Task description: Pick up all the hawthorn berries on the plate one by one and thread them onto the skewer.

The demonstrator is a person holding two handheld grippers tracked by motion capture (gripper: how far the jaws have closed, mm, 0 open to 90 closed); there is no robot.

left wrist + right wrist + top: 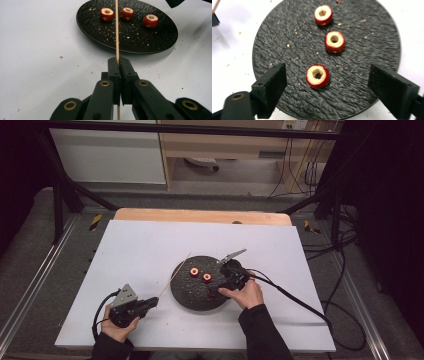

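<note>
Three cored red fruit pieces (317, 76) lie on a round black plate (186, 295) near the middle of a white-covered table (140, 245), crumbs scattered about. The left gripper (119, 62), near the table's near-left corner, pinches a thin wooden skewer (116, 27). The right gripper (327, 82) hangs spread around the nearest piece, not touching. Grey floor and cables surround the table.
</note>
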